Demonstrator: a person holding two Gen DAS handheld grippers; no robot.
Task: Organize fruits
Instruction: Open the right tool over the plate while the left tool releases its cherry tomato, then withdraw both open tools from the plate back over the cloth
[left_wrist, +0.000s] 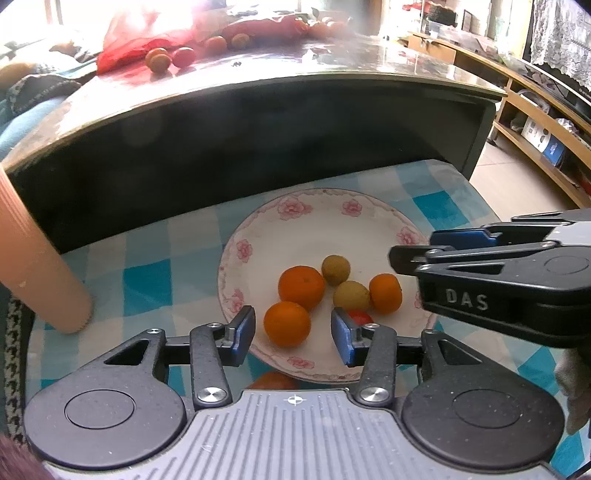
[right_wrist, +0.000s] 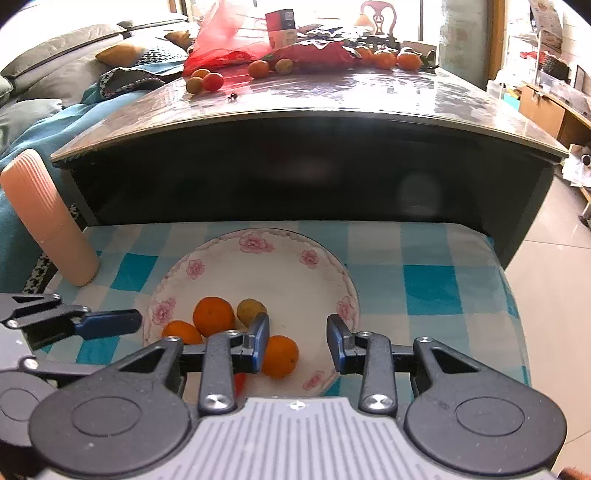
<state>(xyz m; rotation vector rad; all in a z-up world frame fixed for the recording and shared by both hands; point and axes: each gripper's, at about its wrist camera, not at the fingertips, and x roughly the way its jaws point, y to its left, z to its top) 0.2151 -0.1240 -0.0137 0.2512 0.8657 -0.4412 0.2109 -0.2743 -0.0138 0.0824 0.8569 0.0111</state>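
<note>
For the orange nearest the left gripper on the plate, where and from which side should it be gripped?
Grip the orange across its widest middle, coming down from above and the near side. It is round and lies apart from the other fruit, already between the open fingers of the left gripper, so both pads fit beside it on the plate.

Oranges (left_wrist: 301, 288) and yellow-green fruits (left_wrist: 335, 270) clustered on floral plate (left_wrist: 258, 229).

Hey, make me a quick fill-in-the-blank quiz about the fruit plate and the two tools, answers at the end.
1. The plate holds ___ oranges.
2. The plate's rim is decorated with pink ___.
3. Both the left tool and the right tool hover over the plate with jaws ___.
4. The plate sits on a blue and white ___ cloth.

Answers: three; flowers; open; checkered
</note>
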